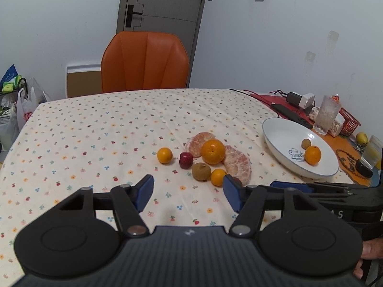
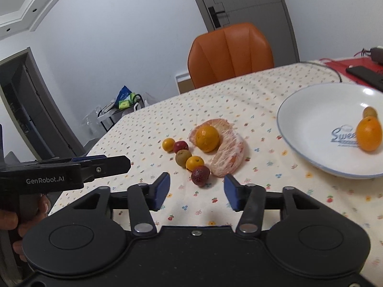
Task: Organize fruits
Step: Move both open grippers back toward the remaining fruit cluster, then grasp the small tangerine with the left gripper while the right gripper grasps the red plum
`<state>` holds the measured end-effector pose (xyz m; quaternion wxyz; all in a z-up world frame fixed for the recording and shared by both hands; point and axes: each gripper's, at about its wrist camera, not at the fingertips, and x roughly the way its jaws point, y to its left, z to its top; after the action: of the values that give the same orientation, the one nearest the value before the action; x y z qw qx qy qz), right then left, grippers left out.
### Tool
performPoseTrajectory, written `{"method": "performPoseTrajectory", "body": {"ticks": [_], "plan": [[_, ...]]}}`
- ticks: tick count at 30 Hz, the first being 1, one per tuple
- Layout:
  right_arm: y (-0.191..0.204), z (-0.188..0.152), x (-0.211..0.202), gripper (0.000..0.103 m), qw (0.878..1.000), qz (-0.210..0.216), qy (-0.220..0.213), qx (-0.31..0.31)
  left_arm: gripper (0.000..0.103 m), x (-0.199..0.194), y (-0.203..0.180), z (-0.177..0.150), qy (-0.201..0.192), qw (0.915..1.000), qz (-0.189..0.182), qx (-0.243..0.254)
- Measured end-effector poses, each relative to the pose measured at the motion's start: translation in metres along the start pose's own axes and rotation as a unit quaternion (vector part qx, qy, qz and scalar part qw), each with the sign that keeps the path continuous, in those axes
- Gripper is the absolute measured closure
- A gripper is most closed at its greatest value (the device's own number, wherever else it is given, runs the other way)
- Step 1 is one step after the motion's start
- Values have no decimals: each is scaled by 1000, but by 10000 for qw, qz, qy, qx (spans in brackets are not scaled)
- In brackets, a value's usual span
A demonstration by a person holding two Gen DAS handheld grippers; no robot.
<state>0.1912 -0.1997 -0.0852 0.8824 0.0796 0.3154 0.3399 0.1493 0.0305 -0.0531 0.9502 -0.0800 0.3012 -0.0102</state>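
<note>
Right now both grippers hang short of the fruit pile, jaws apart w/ nothing between them. Left gripper [image 1: 188, 192] faces the small orange [image 1: 218, 177] and brown fruit [image 1: 201, 171]; right gripper [image 2: 197, 192] lines up on the dark red fruit [image 2: 200, 175], just in front of its pads. White plate [image 2: 311, 110] sits well off to the right, already holding one orange [image 2: 368, 137] and a small brown fruit [image 2: 369, 112]. Risks as I see them: fruit is packed tight, so a pad could nudge a neighbour and send it rolling off the tablecloth [image 1: 95, 131]. Peeled segments [image 2: 227, 160] look soft, prob. squash if clipped. Grippers sit close together, so I could knock one against the other.
</note>
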Motion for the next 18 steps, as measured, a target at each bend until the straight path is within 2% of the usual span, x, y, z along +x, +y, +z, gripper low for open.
{"method": "performPoseTrajectory", "body": {"ticks": [6, 14, 16, 18], "plan": [[-1, 1, 19, 56, 9999, 41, 145, 49, 48, 14, 6, 1, 107, 9999, 9, -52], [-1, 3, 42, 61, 9995, 23, 317, 96, 49, 26, 11, 4, 180, 9998, 7, -82], [-2, 2, 46, 64, 9994, -1, 342, 87, 50, 29, 11, 5, 202, 9998, -5, -71], [-3, 2, 48, 76, 9994, 2, 322, 94, 52, 31, 9, 5, 229, 9997, -39, -42]]}}
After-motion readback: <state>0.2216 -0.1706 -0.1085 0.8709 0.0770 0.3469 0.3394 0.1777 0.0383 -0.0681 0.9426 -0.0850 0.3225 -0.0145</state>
